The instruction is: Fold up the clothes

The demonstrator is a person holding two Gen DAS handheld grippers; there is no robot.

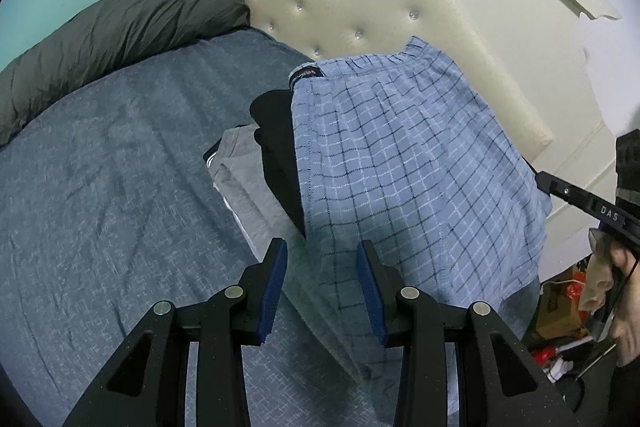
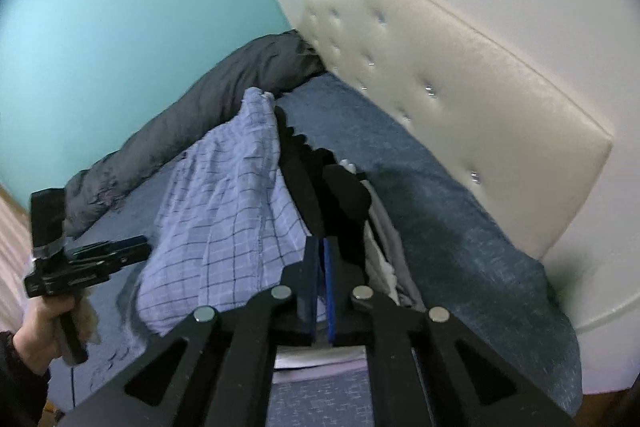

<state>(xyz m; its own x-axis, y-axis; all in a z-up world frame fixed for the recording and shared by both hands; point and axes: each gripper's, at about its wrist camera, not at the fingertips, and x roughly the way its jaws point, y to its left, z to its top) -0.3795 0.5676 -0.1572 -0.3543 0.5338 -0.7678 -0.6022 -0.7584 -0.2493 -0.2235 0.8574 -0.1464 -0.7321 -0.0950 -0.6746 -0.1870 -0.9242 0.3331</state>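
Observation:
Blue checked shorts [image 1: 400,163] lie draped over a stack of folded clothes, a black garment [image 1: 276,151] and a grey one [image 1: 244,179], on the bed. My left gripper [image 1: 322,251] is open and empty, just short of the shorts' near hem. In the right wrist view the shorts [image 2: 224,211] hang left of the black garment [image 2: 336,195]. My right gripper [image 2: 320,247] is shut at the shorts' edge beside the stack; the jaws are closed on a thin bit of the blue checked cloth.
The bed has a blue textured sheet [image 1: 100,195]. A dark grey duvet [image 1: 112,35] lies along the teal wall. A cream tufted headboard [image 1: 380,19] stands behind the stack. Clutter on the floor [image 1: 560,307] lies past the bed's right edge.

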